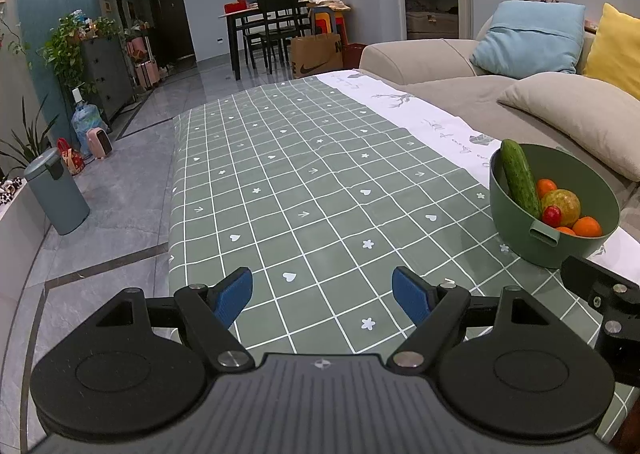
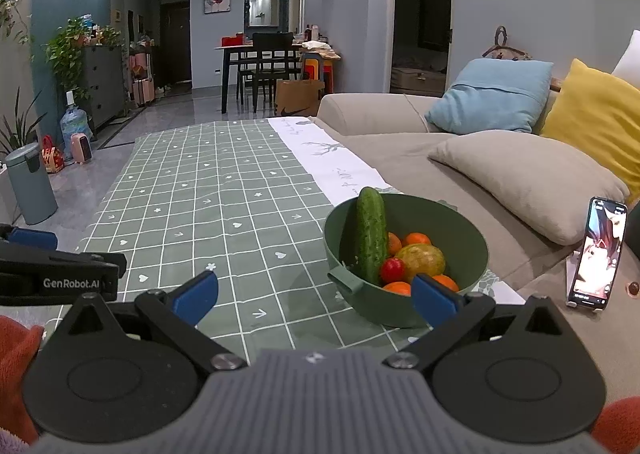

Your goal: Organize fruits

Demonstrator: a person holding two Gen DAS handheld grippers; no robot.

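Right now the left gripper [image 1: 322, 300] hangs over the green checked tablecloth [image 1: 280, 181] with its blue-padded fingers [image 1: 234, 296] spread wide and nothing between them. Beside it, the right gripper [image 2: 314, 294] is likewise wide apart and empty, its right-hand pad just in front of the near rim of the green bowl [image 2: 472, 254]. That bowl is the landmark: it stands on the cloth at the edge nearest the sofa, to the right of the left gripper and just ahead of the right one. Inside it a cucumber [image 2: 371, 238] leans steeply against the left wall, its tip rising above the rim. To the cucumber's right lie a yellow-green mango [image 2: 424, 260], a small red tomato [image 2: 393, 270] touching it, and several oranges [image 2: 416, 240] around them. Right of the bowl, a phone [image 2: 598, 254] with its screen lit stands propped on the beige sofa [image 2: 400, 157]. Behind the bowl, cushions rest on the sofa: a beige cushion [image 2: 532, 177], a blue cushion [image 2: 492, 95] and a yellow cushion [image 2: 596, 113].
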